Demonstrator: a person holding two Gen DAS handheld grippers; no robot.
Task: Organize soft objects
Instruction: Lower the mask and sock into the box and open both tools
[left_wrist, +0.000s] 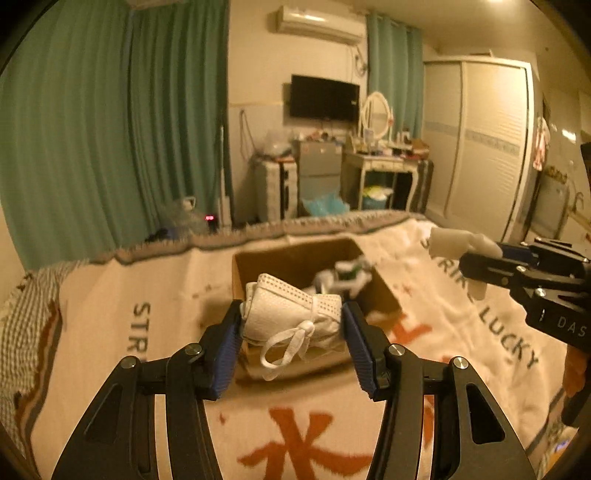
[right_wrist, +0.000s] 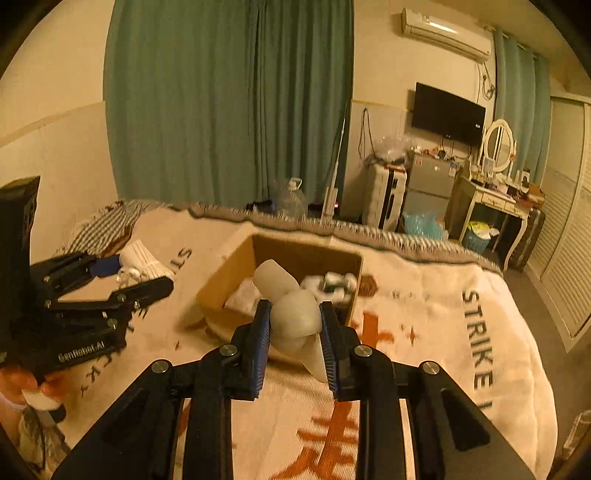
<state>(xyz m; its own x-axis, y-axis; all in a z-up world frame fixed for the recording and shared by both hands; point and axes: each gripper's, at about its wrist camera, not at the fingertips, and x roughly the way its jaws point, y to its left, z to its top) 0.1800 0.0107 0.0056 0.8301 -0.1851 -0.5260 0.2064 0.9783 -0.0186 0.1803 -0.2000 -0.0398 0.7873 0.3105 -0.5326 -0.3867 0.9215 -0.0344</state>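
Note:
My left gripper (left_wrist: 291, 325) is shut on a white rolled cloth bundle (left_wrist: 291, 308) tied with a lace, held just above the near edge of an open cardboard box (left_wrist: 295, 254) on the bed. My right gripper (right_wrist: 295, 321) is shut on a pale soft rolled object (right_wrist: 291, 317), held over the box's near right side (right_wrist: 229, 273). Inside the box lie a white-and-green soft item (right_wrist: 334, 282) and a white cloth (right_wrist: 242, 295). Each gripper shows in the other's view: the right (left_wrist: 517, 273), the left (right_wrist: 92, 291).
The box sits on a cream blanket (left_wrist: 480, 332) with orange characters and dark lettering, covering the bed. Beyond the bed's far edge stand green curtains (left_wrist: 110, 129), a dresser with a mirror (left_wrist: 376, 162), a wardrobe (left_wrist: 480, 140) and a small fridge (right_wrist: 428, 184).

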